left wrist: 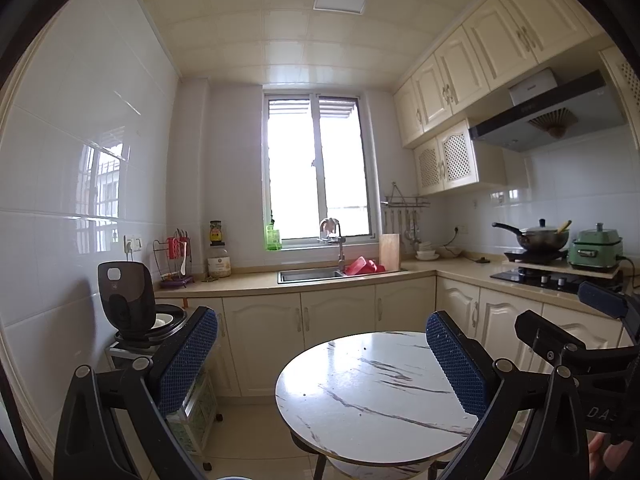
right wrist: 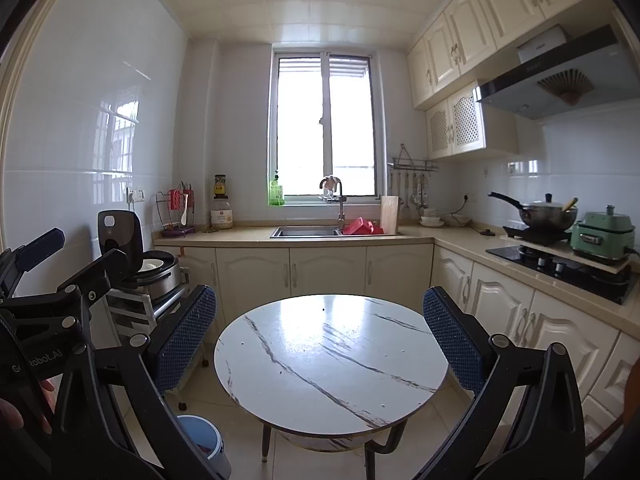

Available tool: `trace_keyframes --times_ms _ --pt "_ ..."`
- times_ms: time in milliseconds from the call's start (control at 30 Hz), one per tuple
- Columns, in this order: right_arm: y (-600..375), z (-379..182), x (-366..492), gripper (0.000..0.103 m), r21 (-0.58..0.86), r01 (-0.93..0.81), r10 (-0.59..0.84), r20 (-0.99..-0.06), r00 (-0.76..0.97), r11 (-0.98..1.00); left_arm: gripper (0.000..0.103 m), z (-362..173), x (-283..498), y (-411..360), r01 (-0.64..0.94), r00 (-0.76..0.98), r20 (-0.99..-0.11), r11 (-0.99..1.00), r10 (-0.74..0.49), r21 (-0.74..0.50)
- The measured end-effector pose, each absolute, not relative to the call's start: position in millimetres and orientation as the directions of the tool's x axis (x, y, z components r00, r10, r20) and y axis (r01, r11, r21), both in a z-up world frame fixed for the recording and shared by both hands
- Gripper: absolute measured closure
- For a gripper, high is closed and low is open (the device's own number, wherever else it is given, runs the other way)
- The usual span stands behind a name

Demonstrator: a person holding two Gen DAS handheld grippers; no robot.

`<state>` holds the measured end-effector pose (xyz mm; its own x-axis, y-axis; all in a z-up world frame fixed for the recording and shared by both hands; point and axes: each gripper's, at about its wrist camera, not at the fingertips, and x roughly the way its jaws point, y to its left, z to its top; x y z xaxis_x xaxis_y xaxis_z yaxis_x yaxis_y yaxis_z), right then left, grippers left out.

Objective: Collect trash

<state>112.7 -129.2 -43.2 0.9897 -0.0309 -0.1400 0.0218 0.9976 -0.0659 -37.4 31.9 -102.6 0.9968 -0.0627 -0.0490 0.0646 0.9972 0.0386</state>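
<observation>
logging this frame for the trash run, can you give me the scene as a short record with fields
setting: home kitchen, both grippers raised facing the window
left gripper: open, holding nothing
right gripper: open, holding nothing
round marble table: directly ahead, only small dark specks on top
blue bin: on the floor, left of the table
sink: under the window, red item at its right edge
stove side: wok and green cooker on the right counter
rice cooker: lid up, on a rack at left
trash: no large piece visible

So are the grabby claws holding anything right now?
No. The left gripper and the right gripper are both open, with only the round table showing between their fingers.
</observation>
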Motion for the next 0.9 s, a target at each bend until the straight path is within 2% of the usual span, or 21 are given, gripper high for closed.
trace_keyframes --times_ms 900 --pt "-134.3 -44.6 119.2 0.0 -0.067 0.008 -0.018 -0.153 0.988 0.998 0.001 -106.1 -30.2 31.0 0.058 0.997 -0.051 0.997 -0.056 0.043"
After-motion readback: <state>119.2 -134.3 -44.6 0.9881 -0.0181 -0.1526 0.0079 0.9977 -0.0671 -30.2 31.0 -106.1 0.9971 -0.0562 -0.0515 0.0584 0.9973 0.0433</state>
